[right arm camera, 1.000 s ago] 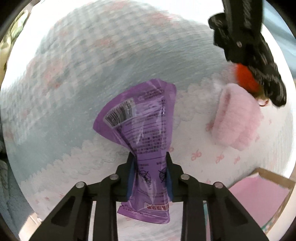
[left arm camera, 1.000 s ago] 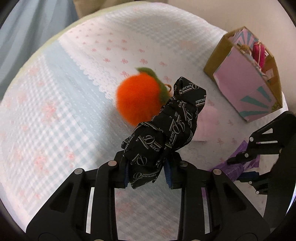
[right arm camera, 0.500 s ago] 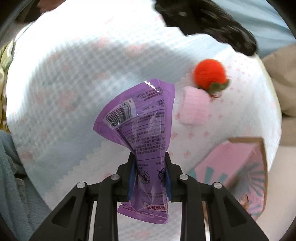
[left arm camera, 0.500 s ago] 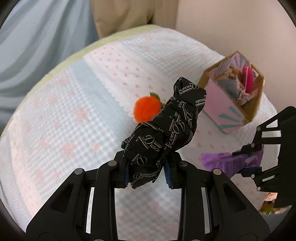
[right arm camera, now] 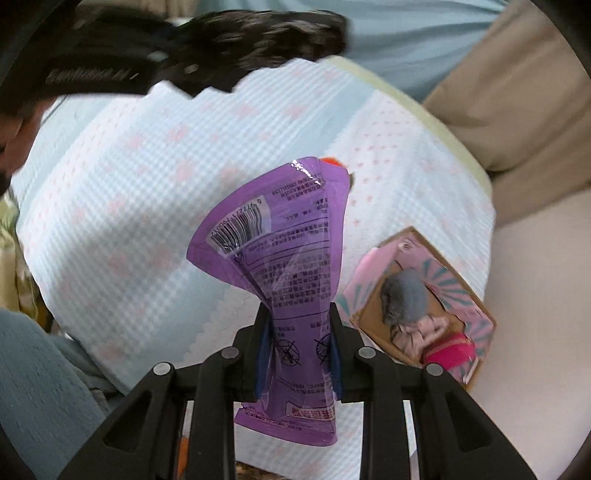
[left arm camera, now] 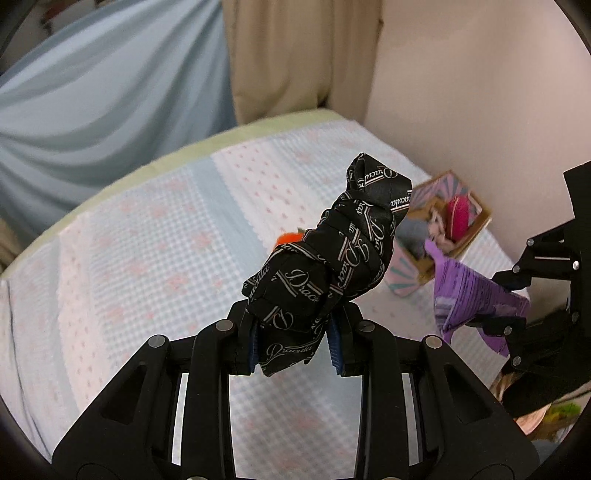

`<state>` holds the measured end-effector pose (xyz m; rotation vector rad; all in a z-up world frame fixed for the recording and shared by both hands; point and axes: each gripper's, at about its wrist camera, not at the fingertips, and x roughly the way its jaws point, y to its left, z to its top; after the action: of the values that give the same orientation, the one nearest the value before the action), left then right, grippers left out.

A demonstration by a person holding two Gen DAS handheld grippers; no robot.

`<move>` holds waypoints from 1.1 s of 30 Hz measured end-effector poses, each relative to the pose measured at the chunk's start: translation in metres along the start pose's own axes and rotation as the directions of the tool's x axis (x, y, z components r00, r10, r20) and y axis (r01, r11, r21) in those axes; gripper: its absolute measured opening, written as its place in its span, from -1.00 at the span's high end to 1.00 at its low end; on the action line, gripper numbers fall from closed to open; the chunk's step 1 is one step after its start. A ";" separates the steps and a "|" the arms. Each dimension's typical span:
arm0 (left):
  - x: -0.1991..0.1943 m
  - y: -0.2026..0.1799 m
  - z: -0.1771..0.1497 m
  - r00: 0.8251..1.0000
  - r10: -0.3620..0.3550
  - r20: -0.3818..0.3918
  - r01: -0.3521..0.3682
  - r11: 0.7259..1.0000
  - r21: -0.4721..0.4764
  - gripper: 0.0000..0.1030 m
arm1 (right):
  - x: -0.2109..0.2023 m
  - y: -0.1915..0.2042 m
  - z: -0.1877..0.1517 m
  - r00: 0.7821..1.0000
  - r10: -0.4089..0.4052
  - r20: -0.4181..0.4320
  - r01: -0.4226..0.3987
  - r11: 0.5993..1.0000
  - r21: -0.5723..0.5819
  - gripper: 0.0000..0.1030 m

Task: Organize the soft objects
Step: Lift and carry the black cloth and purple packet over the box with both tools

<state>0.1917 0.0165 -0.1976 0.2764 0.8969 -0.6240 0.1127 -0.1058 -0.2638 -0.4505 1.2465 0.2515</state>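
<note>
My left gripper is shut on a knotted black cloth printed with pale lettering, held high above the bed. My right gripper is shut on a crumpled purple packet with a barcode; that packet also shows at the right of the left wrist view. An orange plush fruit lies on the quilt, mostly hidden behind the cloth, and only a sliver of the fruit peeks over the packet. A pink paper box holds a grey, a beige and a pink soft item.
A quilt in pale blue and white checks with pink bows covers the bed. The box stands near the bed's right edge by a pale wall. Blue and beige curtains hang behind. The left gripper and its cloth cross the top of the right wrist view.
Both grippers have risen well above the bed with their loads. The quilt, orange fruit and box look smaller and farther; the pink soft item is now hidden. The wall and curtains came into view.
</note>
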 end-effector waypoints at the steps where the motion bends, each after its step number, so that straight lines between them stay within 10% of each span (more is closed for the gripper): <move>1: -0.005 -0.001 0.000 1.000 0.003 0.007 -0.003 1.000 -0.007 0.50 | -0.010 0.000 -0.002 1.000 -0.009 0.008 0.009 1.000 0.025 0.52; 17: -0.031 -0.070 0.025 0.994 0.096 0.059 -0.086 0.986 -0.144 0.50 | -0.072 -0.099 -0.043 0.979 0.016 0.202 -0.112 0.874 0.473 0.52; 33: 0.088 -0.197 0.089 0.997 0.052 -0.050 -0.063 0.963 -0.263 0.50 | -0.047 -0.260 -0.111 0.976 0.030 0.217 -0.153 0.802 0.577 0.52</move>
<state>0.1696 -0.2159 -0.2081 0.0746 0.9988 -0.4390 0.1139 -0.3842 -0.1968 0.1794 1.0811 -0.0232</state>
